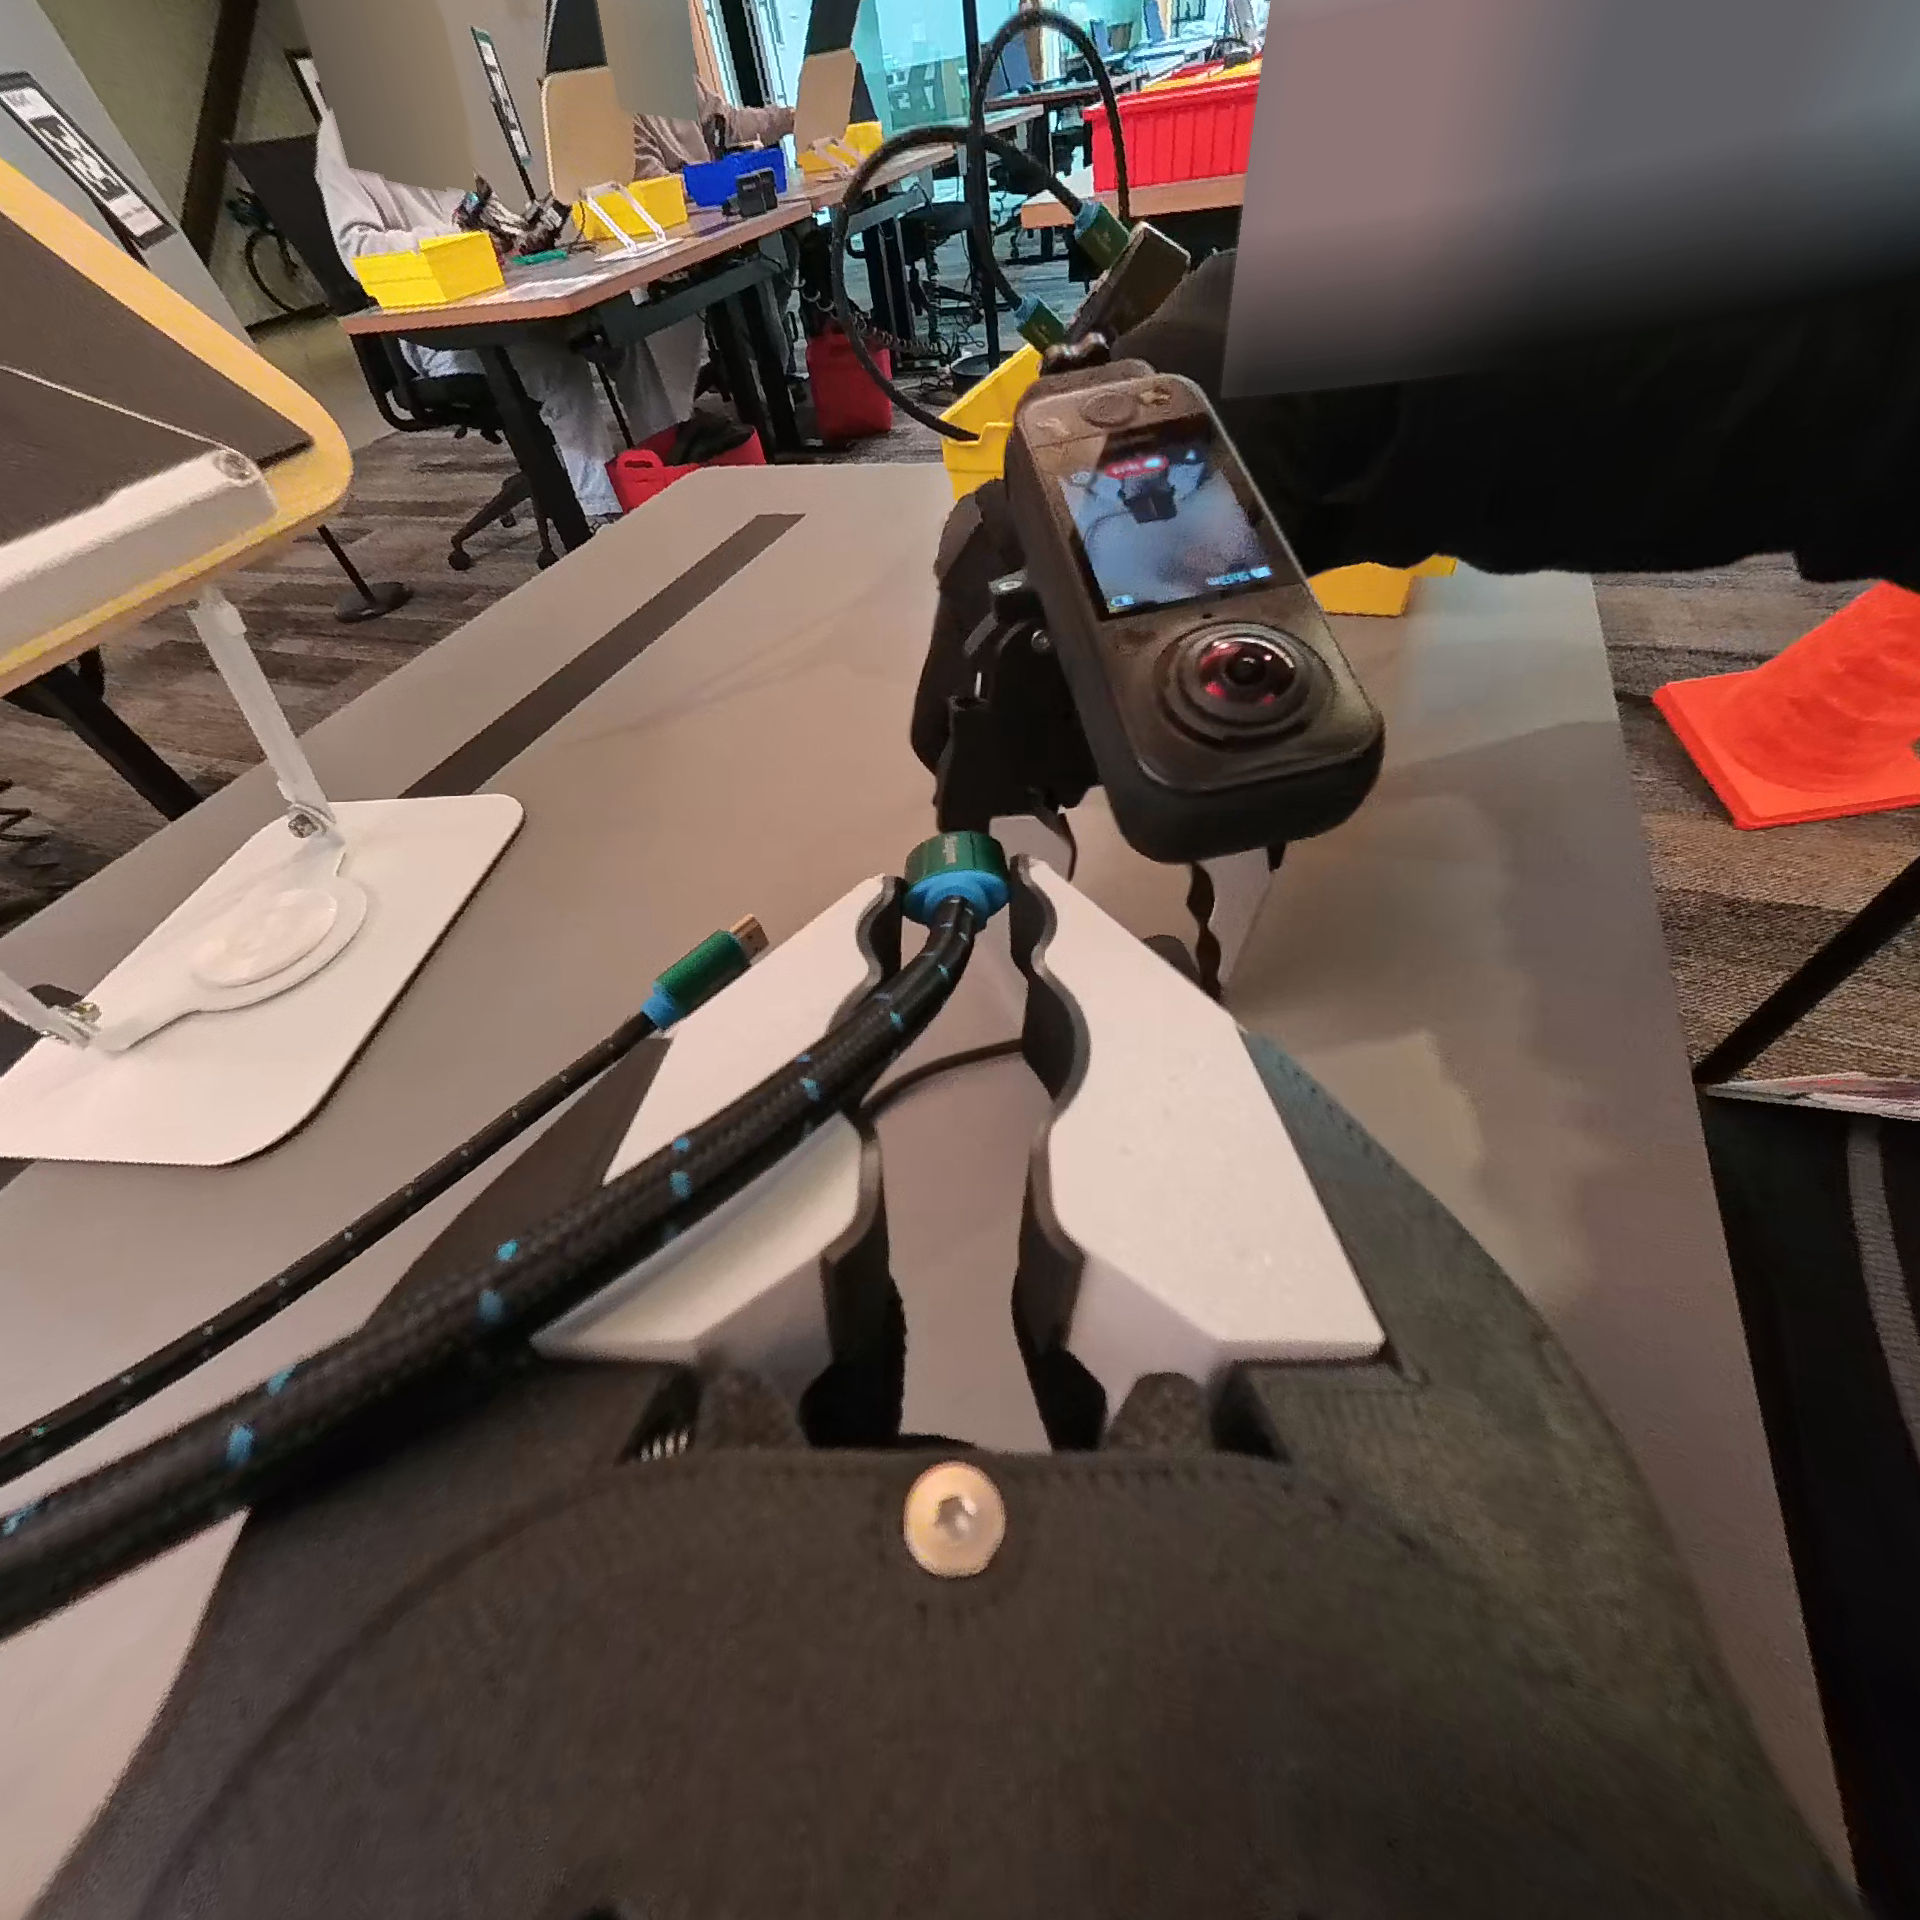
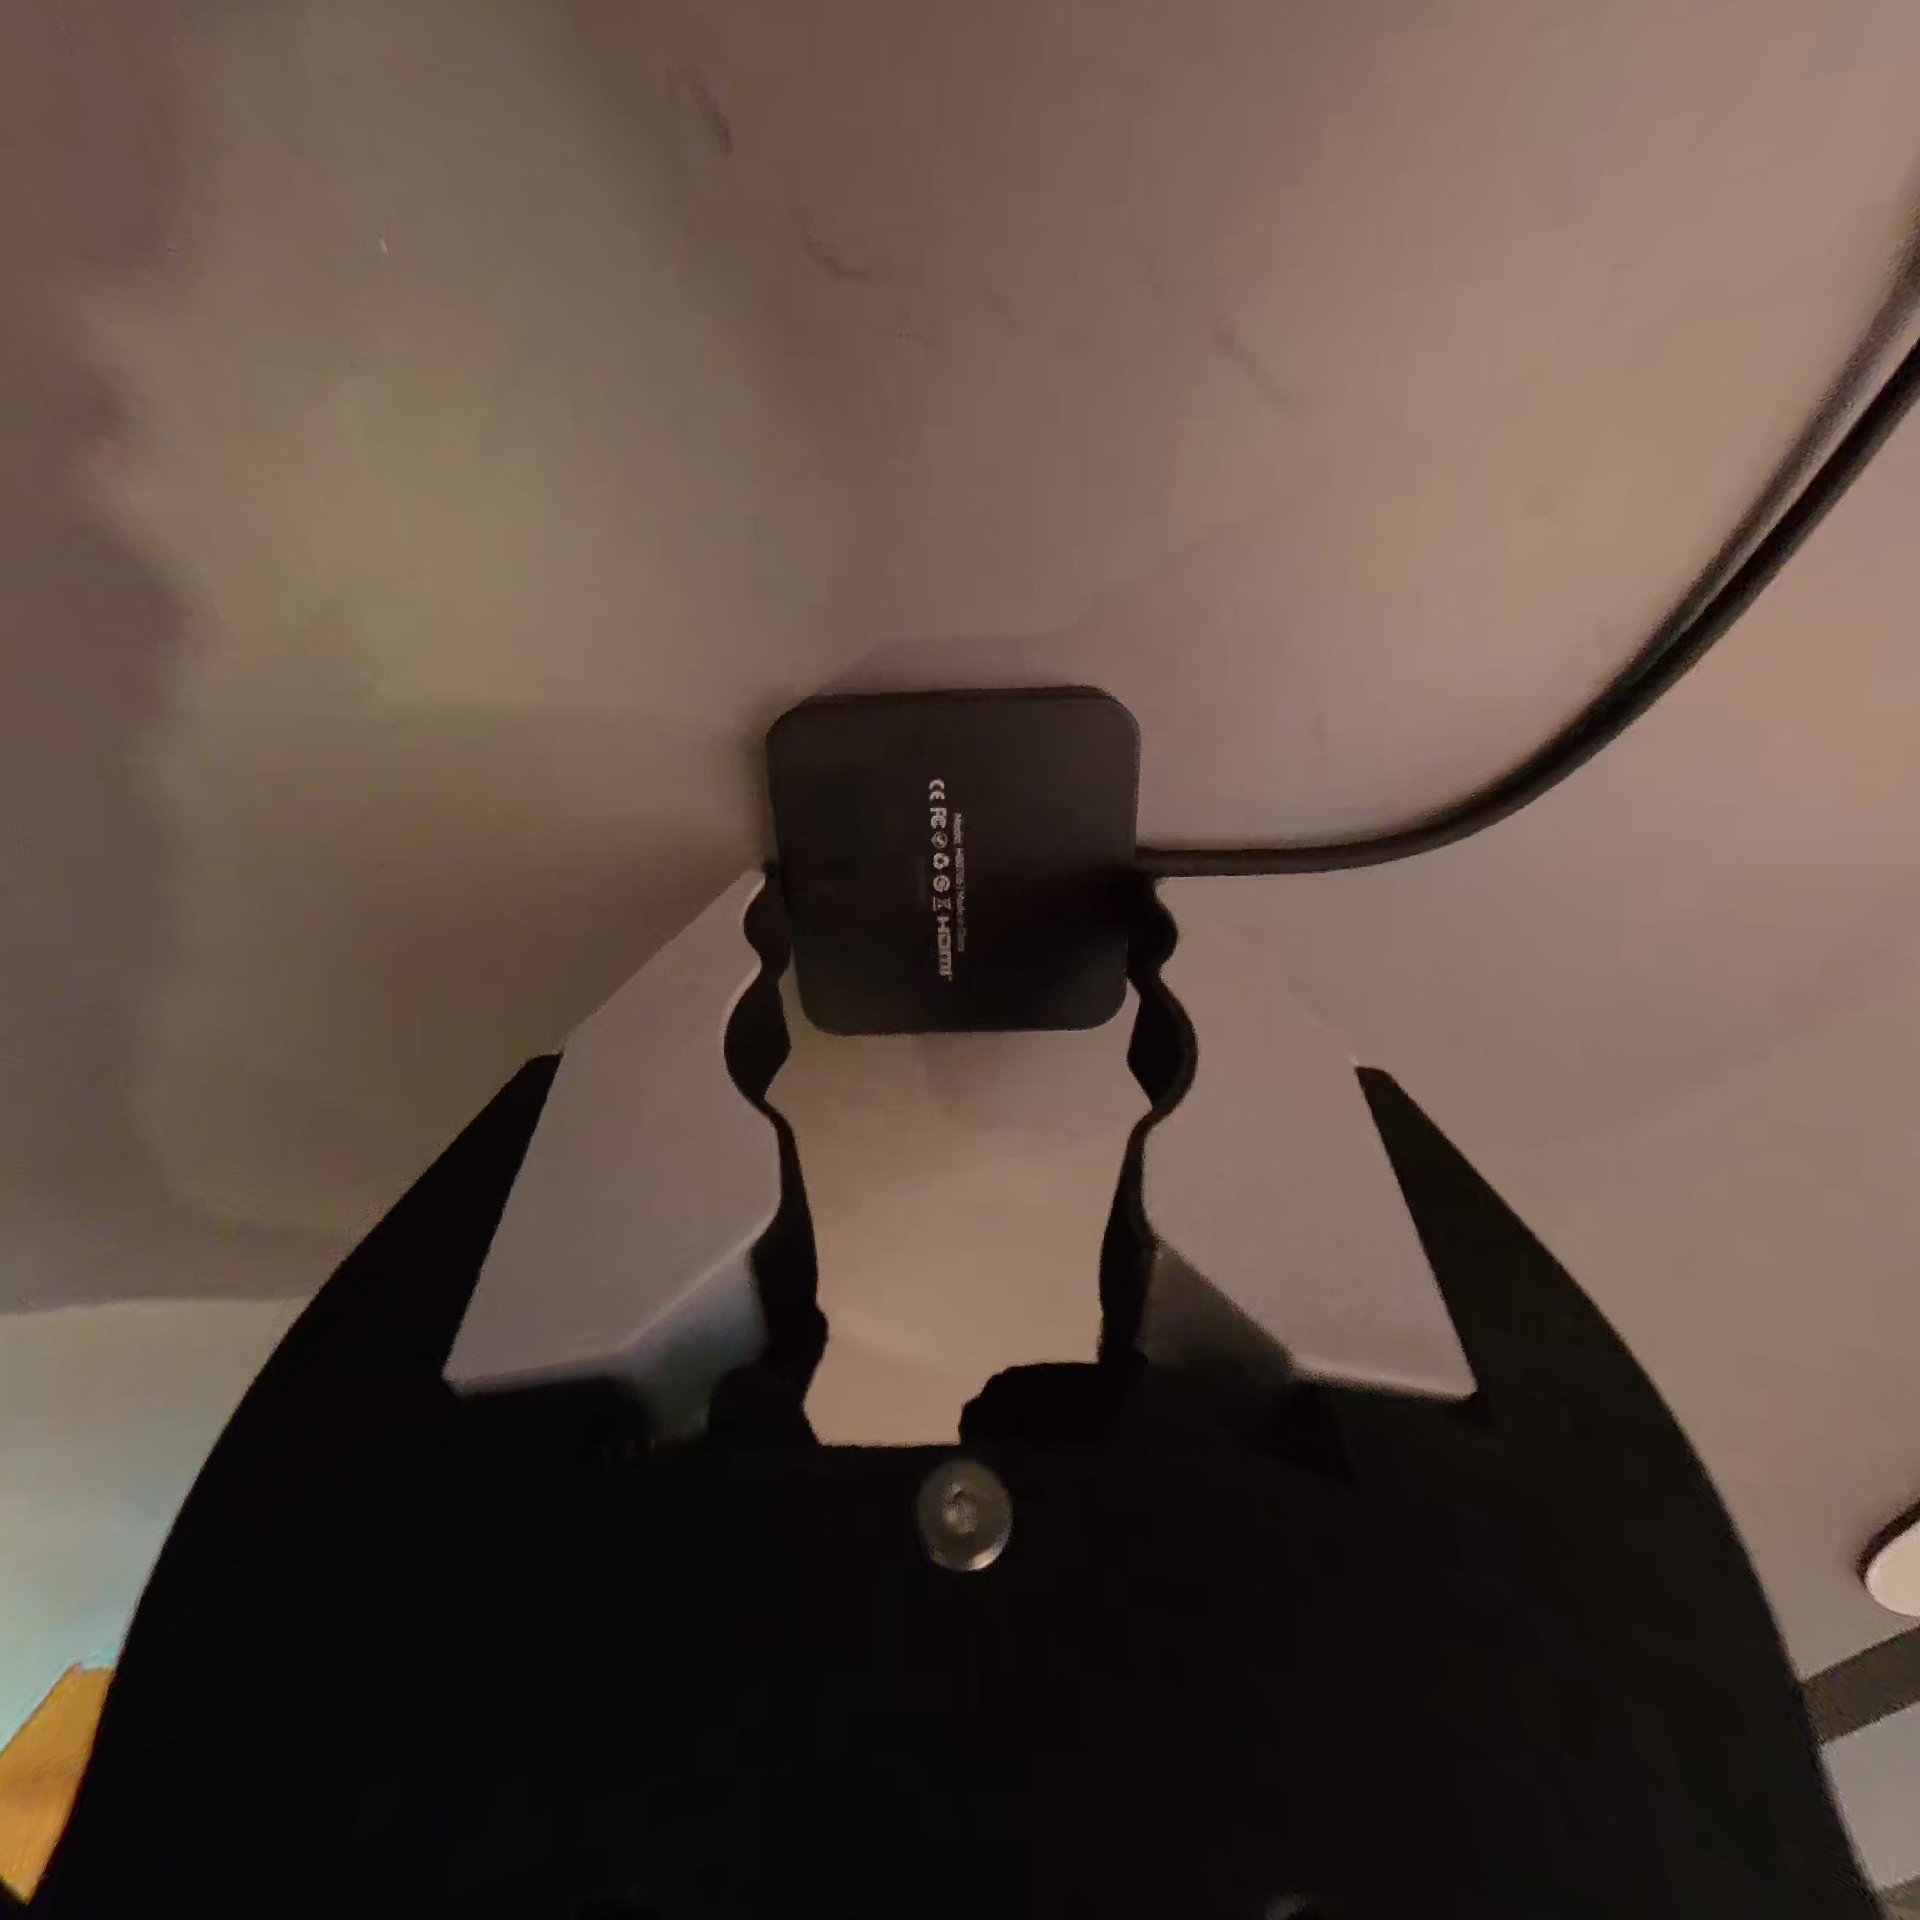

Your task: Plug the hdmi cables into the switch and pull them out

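**First plug gripped, switch steadied, nothing visibly plugged in**

A spare HDMI cable (image 1: 707,961) lies loose on the grey table (image 1: 644,727). The left gripper (image 1: 961,899), angled forward, clamps the second cable's green plug (image 1: 951,868). The right gripper (image 2: 951,914), pointing down, clamps the black switch (image 2: 951,857) against the table.

The left wrist view is looking bright and even, with daylight coming from the far windows (image 1: 925,62). The grey table (image 1: 1455,935) is giving soft glare. Straight lines are bending at the edges, and the near braided cable (image 1: 312,1403) is blurring. The right wrist view is looking dim and warm; shadow is covering the gripper body, and the thin cable (image 2: 1714,644) is smearing.
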